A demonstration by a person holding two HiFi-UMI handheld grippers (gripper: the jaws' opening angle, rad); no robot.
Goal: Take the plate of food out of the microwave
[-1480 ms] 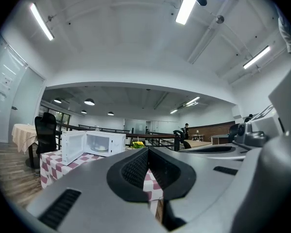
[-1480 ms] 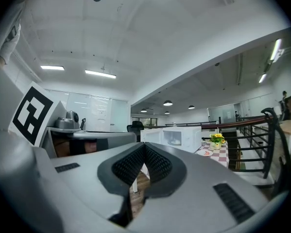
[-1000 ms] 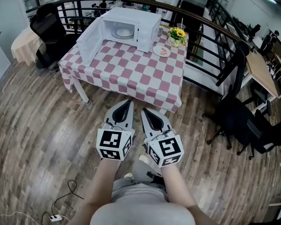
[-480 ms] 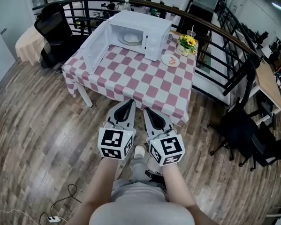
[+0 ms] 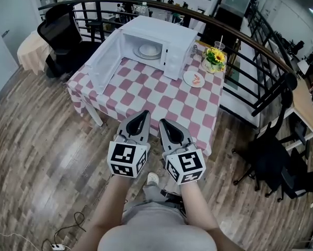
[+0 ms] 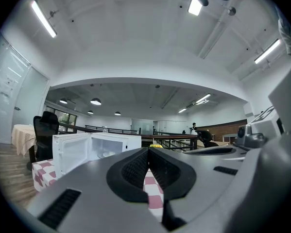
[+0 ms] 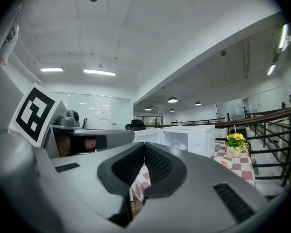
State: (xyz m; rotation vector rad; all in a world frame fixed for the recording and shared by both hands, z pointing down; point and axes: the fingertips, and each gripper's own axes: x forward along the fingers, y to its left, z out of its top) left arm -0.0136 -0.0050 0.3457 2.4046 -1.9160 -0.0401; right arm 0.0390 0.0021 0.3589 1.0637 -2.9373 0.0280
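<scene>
Plate [image 5: 149, 50] sits inside the white microwave [image 5: 180, 46], whose door [image 5: 103, 63] stands open, on the checkered tabletop [image 5: 161, 95]. Left gripper [image 5: 143, 114] and right gripper [image 5: 163, 124] hover side by side short of the tabletop, fingers pressed together, holding nothing.

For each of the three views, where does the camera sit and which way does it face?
Head view: on the person's head, facing steeply down at floor and checkered table; forearms, left gripper and right gripper show.
Left gripper view: on that gripper, level along its shut jaws toward the open microwave.
Right gripper view: likewise, toward microwave and flowers.
Shared: all see the microwave.
</scene>
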